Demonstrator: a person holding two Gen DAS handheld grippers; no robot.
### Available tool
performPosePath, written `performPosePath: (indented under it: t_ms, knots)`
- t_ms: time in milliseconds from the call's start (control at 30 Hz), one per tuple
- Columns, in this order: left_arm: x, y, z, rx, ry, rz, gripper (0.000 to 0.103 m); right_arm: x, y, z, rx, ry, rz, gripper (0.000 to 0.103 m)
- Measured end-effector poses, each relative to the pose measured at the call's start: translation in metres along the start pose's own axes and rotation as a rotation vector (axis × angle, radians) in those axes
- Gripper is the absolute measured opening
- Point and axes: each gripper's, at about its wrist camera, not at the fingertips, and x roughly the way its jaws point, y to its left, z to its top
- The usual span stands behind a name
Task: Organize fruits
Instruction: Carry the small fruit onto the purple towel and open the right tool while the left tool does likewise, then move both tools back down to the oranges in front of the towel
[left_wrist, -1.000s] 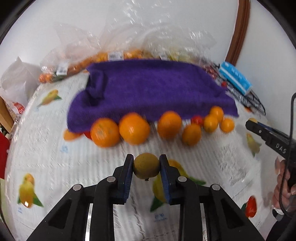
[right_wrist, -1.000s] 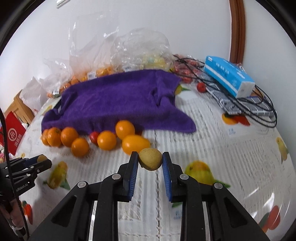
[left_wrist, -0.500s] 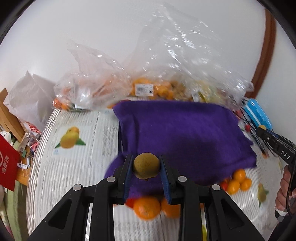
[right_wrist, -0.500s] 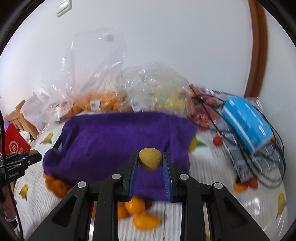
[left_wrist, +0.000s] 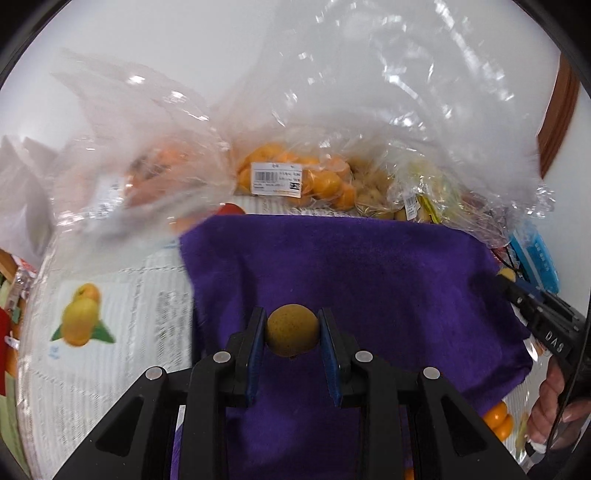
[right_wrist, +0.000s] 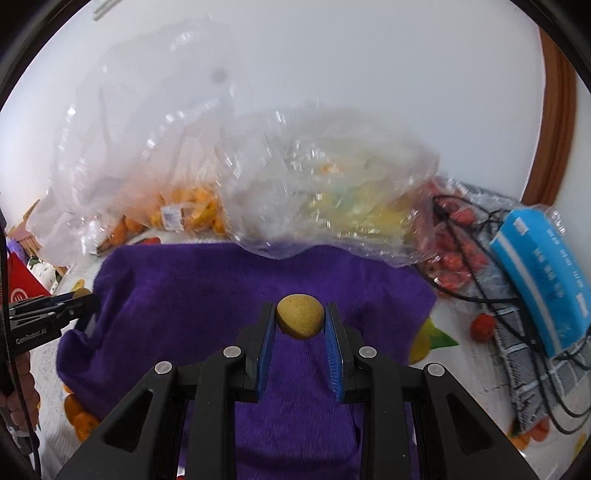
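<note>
Two brown fruits are in our grips: the left gripper (left_wrist: 292, 334) pinches one fruit (left_wrist: 292, 329), the right gripper (right_wrist: 300, 325) another (right_wrist: 300, 320), both above the purple towel (left_wrist: 369, 280). Neither is in the bags (left_wrist: 332, 155) yet; loose oranges (right_wrist: 79, 415) remain.

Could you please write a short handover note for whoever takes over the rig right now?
Left gripper: shut on a small tan fruit.
Right gripper: shut on another tan fruit.
Both are held above the purple towel.
Bags of fruit lie behind the towel; loose oranges sit at its near edge.
Done: two fruits picked up.
Left: place both, probably in the bags, then sort the loose oranges.
</note>
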Motion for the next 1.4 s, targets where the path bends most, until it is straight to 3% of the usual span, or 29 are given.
performPosePath:
  t_ms: [267, 733, 800, 867, 1000, 1100, 1400]
  knots:
    - [0.032, -0.008, 0.006, 0.024, 0.067, 0.001, 0.027, 0.03, -0.003, -0.007, -0.011, 0.087, -0.003, 0.026]
    - [0.05, -0.012, 0.003, 0.005, 0.12, -0.028, 0.028, 0.045, -0.002, -0.011, 0.014, 0.146, 0.013, 0.028]
    - [0.045, -0.011, 0.0, -0.01, 0.114, -0.025, 0.029, 0.044, -0.001, -0.01, 0.008, 0.144, 0.018, 0.035]
    - [0.036, -0.012, -0.002, -0.023, 0.112, -0.032, 0.045, 0.038, 0.0, -0.008, 0.0, 0.133, 0.012, 0.042]
    - [0.01, -0.011, -0.002, -0.023, 0.057, -0.021, 0.053, 0.013, 0.002, -0.002, -0.004, 0.057, -0.019, 0.059]
    - [-0.013, -0.007, -0.009, -0.032, 0.017, -0.017, 0.054, -0.008, 0.0, -0.002, 0.024, 0.016, -0.023, 0.059]
    - [-0.067, 0.017, -0.034, -0.041, -0.057, 0.0, 0.054, -0.059, -0.011, -0.027, 0.069, 0.02, -0.071, 0.059]
